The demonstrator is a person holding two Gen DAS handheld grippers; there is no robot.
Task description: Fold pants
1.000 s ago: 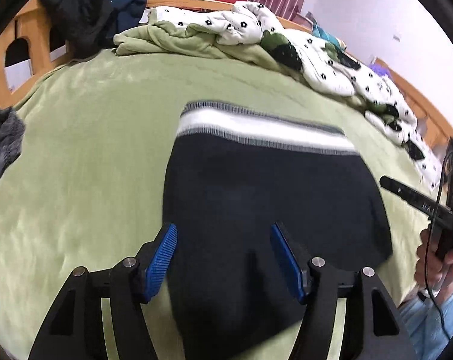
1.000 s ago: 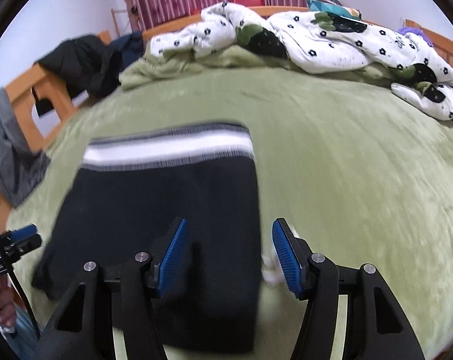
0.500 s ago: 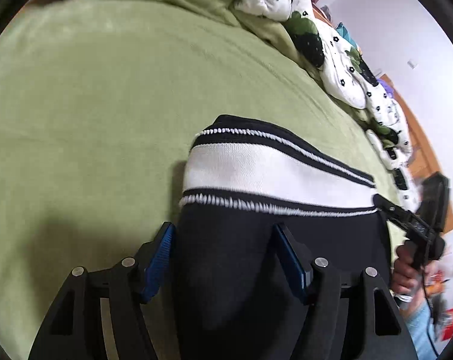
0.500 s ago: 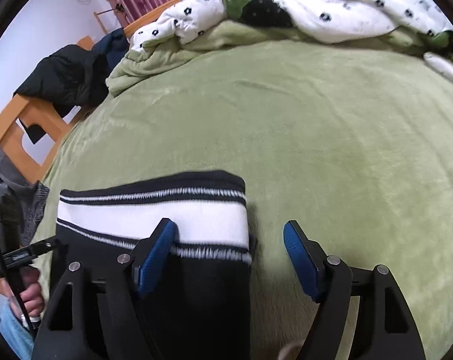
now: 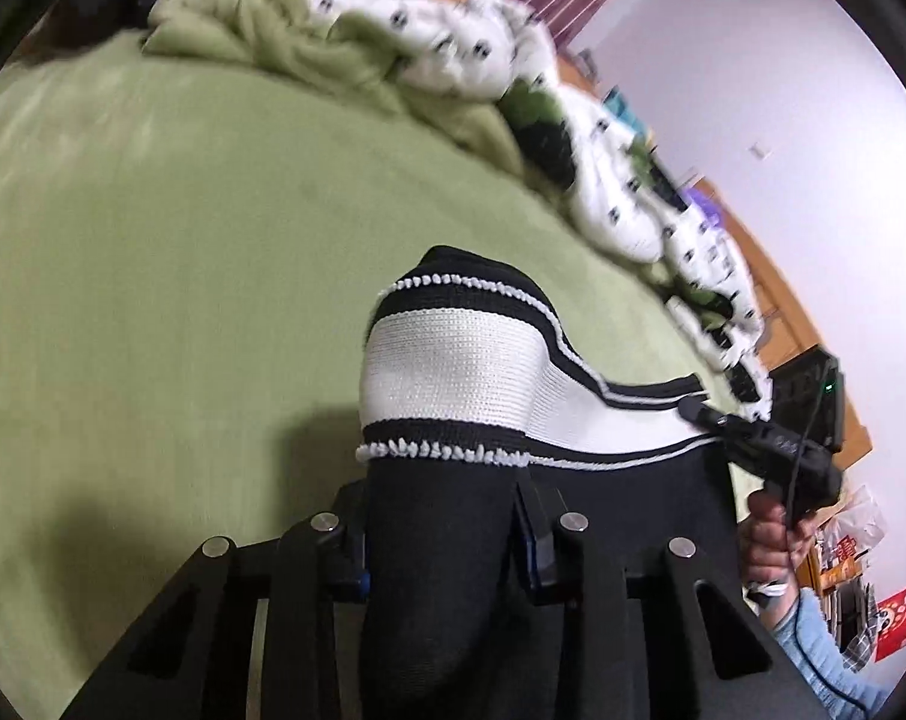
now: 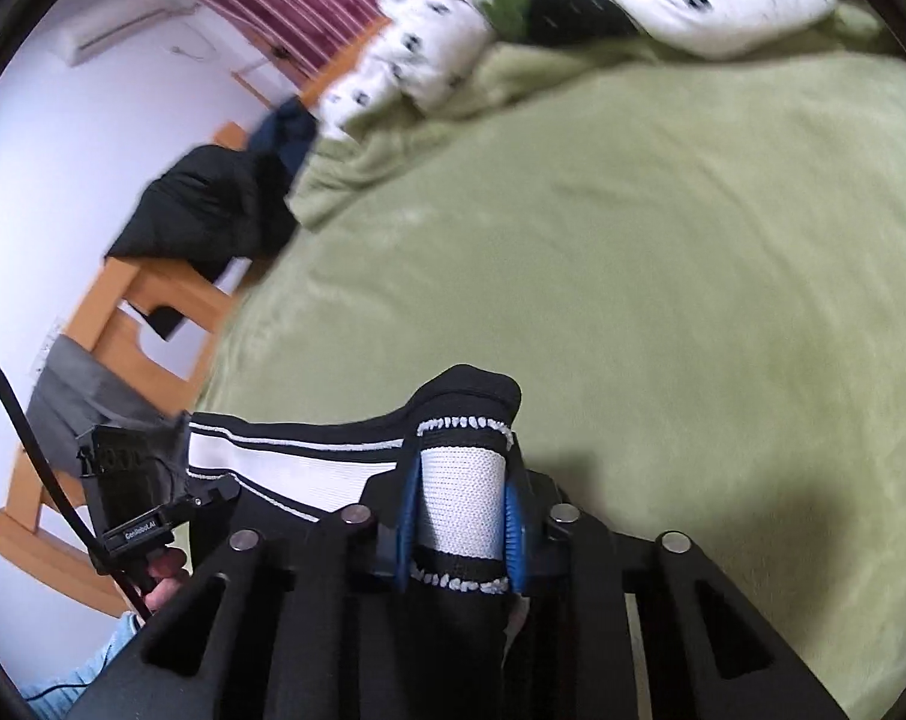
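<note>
Both claws are on the pants (image 5: pixel 453 372) now, and the striped waistband runs crosswise between them, from 9 o'clock over to 3 o'clock in the left wrist view, its black edge facing 12 o'clock toward the far end of the green bedspread (image 5: pixel 171 252). The dark body of the garment hangs back toward 6 o'clock, under the cameras. The left gripper (image 5: pixel 444 534) has just been closing and pinches black fabric right below the waistband, the band humped up above its fingers. The right gripper (image 6: pixel 460 516) has been closing too, and its blue pads (image 6: pixel 406 510) clamp the white band at the garment's other corner, which stands bunched and upright. Both tools tip downward at the bed. At 3 o'clock a hand (image 5: pixel 774 540) grips the right tool's handle, and the rumpled white spotted quilt (image 5: pixel 603 180) lies at 1 o'clock
</note>
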